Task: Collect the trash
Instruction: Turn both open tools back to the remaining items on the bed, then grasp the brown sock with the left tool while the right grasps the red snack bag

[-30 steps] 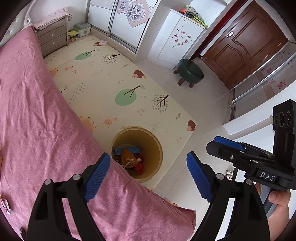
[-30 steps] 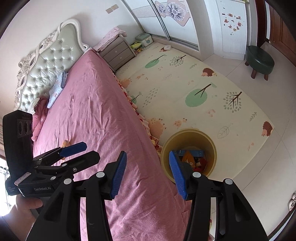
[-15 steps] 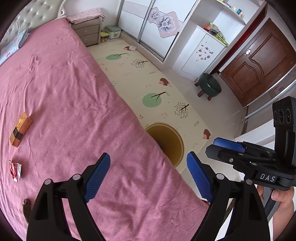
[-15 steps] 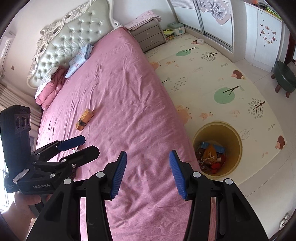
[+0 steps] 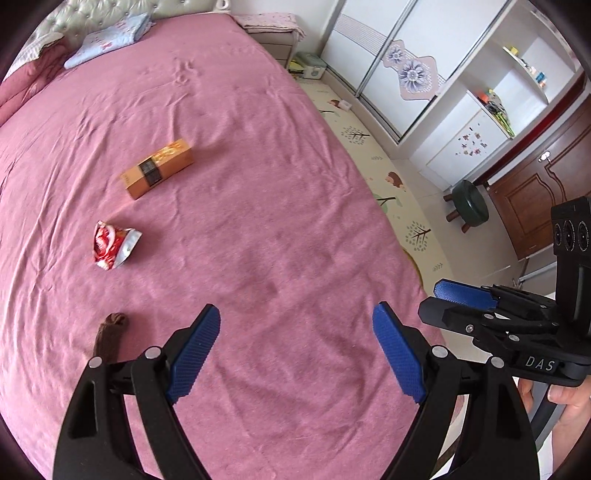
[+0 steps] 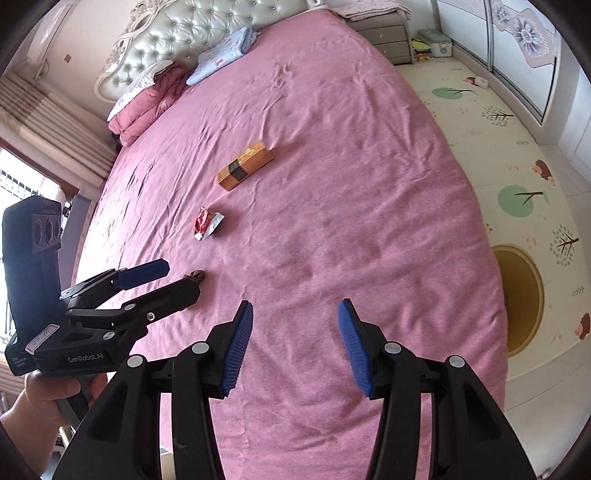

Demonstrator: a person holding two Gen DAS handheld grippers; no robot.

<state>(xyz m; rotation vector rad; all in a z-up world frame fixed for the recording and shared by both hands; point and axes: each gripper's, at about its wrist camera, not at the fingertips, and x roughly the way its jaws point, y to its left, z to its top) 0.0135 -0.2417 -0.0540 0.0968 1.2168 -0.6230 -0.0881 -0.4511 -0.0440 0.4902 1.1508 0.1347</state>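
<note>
An orange box (image 5: 158, 168) lies on the pink bed (image 5: 258, 184), also in the right wrist view (image 6: 244, 165). A crumpled red and silver wrapper (image 5: 113, 246) lies nearer, also in the right wrist view (image 6: 207, 223). A brown piece (image 5: 109, 334) lies nearest, partly hidden in the right wrist view (image 6: 196, 275). The yellow bin (image 6: 524, 299) stands on the floor mat right of the bed. My left gripper (image 5: 295, 328) is open and empty above the bed. My right gripper (image 6: 295, 317) is open and empty beside it.
Pillows (image 6: 221, 55) and a folded quilt (image 6: 147, 99) lie by the tufted headboard (image 6: 155, 40). A nightstand (image 6: 384, 33), wardrobe doors (image 5: 391, 62), a green stool (image 5: 469, 206) and a brown door (image 5: 532, 206) stand beyond the patterned mat (image 6: 498, 147).
Both grippers swung left from the bin toward the bed. The box, wrapper and brown piece came into view. The bin left the left wrist view. Both jaws stayed open.
</note>
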